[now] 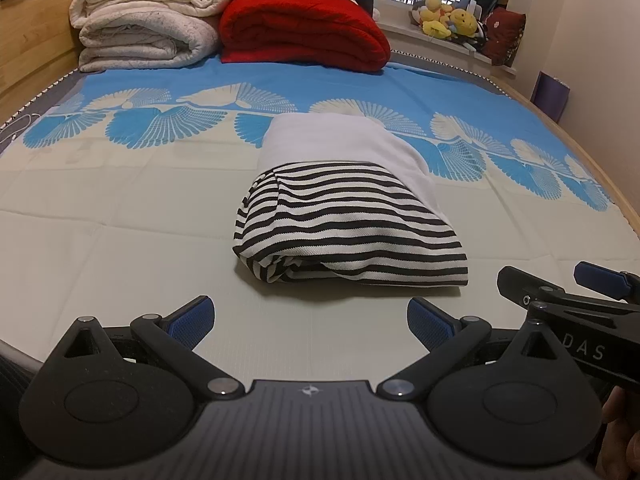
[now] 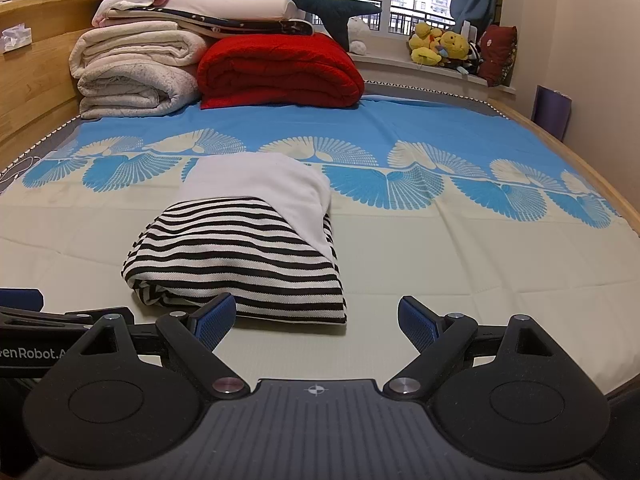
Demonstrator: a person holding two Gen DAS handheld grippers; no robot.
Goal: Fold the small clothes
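1. Nearest, the left gripper [image 1: 311, 322], a black linkage with blue ribbed pads, hangs just above the bedsheet with its jaws spread wide and nothing between them.
2. Beside it, the right gripper [image 2: 316, 322] of the same build is likewise spread and empty; its left pad [image 2: 214, 320] sits close to the garment's near edge, though contact cannot be confirmed.
3. Just beyond both tools lies the black-and-white striped knit garment with a plain white upper panel [image 1: 348, 216], folded into a compact rectangular bundle on the cream near half of the blue-and-cream fan-patterned bedsheet [image 1: 120, 248]; it is centred in the left view and left of centre in the right view [image 2: 240, 248].
4. Judged from this layout, the folding step looks complete or nearly so, since no sleeve or hem trails out. The next move would call for either a final smoothing press or a two-sided grasp to carry the bundle aside, keeping layers from slipping.
5. Farthest, a folded red quilt [image 1: 304, 32] and rolled cream blankets [image 1: 144, 28] are stacked at the headboard end, well apart from the work.
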